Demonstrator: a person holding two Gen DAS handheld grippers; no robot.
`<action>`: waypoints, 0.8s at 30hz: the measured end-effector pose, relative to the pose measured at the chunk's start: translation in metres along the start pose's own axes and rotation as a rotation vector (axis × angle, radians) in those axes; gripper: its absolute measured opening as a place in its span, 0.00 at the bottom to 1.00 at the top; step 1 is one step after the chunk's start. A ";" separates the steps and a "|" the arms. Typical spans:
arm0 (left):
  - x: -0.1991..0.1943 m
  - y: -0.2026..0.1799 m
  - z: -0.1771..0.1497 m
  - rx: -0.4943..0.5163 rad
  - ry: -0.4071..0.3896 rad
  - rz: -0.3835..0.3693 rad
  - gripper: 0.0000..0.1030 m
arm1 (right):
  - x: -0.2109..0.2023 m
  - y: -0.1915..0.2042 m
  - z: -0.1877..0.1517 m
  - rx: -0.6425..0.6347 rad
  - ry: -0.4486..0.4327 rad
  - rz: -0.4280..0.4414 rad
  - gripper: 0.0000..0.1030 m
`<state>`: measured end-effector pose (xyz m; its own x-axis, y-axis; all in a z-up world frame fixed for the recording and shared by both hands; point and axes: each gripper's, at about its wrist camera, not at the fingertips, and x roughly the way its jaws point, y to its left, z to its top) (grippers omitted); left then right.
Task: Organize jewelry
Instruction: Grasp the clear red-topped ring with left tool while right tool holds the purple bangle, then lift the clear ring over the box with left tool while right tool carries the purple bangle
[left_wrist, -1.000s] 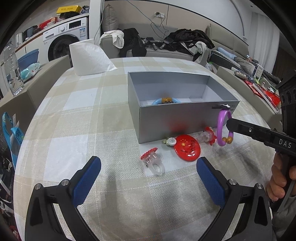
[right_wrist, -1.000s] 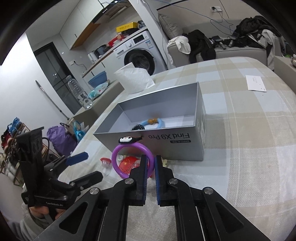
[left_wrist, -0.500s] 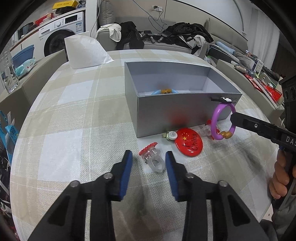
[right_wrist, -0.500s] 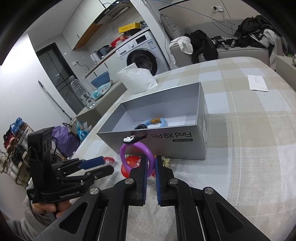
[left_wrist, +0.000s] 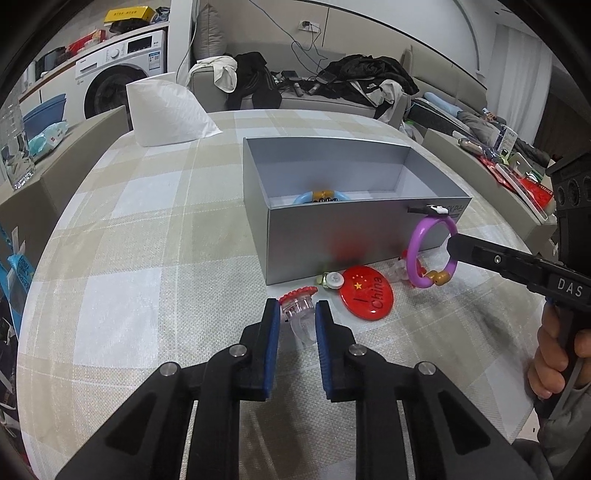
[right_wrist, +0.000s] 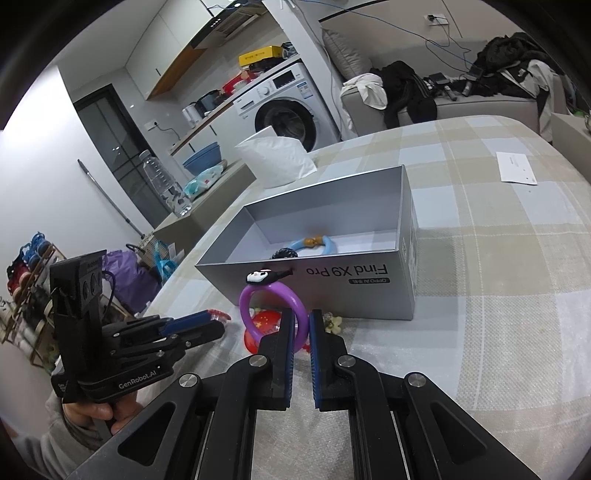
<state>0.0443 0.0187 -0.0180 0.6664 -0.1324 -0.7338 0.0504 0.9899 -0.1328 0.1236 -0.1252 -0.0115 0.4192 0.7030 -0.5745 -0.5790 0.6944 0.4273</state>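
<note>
My left gripper (left_wrist: 296, 308) is shut on a clear plastic ring with a red top (left_wrist: 298, 304) that rests on the checked tablecloth. My right gripper (right_wrist: 302, 320) is shut on a purple bracelet (right_wrist: 255, 295) with a small cartoon charm and holds it upright just in front of the grey open box (right_wrist: 369, 277). The bracelet (left_wrist: 415, 243) and right gripper (left_wrist: 452, 245) also show in the left wrist view. Inside the box (left_wrist: 332, 236) lies a blue bracelet (left_wrist: 306, 197), which also shows in the right wrist view (right_wrist: 314, 245).
A red round China badge (left_wrist: 367, 291), a small white-green trinket (left_wrist: 332, 279) and a clear red-topped piece (left_wrist: 397, 271) lie in front of the box. A white paper bag (left_wrist: 166, 114) stands at the back left. A paper slip (right_wrist: 515, 168) lies far right.
My left gripper moved forward and closed from wide open onto the clear red-topped ring. My right gripper has lifted the purple bracelet slightly toward the box.
</note>
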 end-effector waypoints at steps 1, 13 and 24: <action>-0.001 0.000 0.000 0.002 -0.005 -0.002 0.14 | 0.000 0.000 0.000 -0.001 0.000 0.001 0.07; -0.017 -0.001 0.008 0.001 -0.089 -0.029 0.14 | -0.002 0.001 0.001 -0.006 -0.017 0.004 0.07; -0.031 0.000 0.017 -0.018 -0.166 -0.036 0.14 | -0.009 0.008 0.005 -0.022 -0.050 0.019 0.06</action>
<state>0.0363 0.0243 0.0165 0.7781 -0.1564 -0.6084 0.0645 0.9833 -0.1702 0.1188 -0.1251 0.0009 0.4421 0.7229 -0.5310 -0.6018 0.6781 0.4220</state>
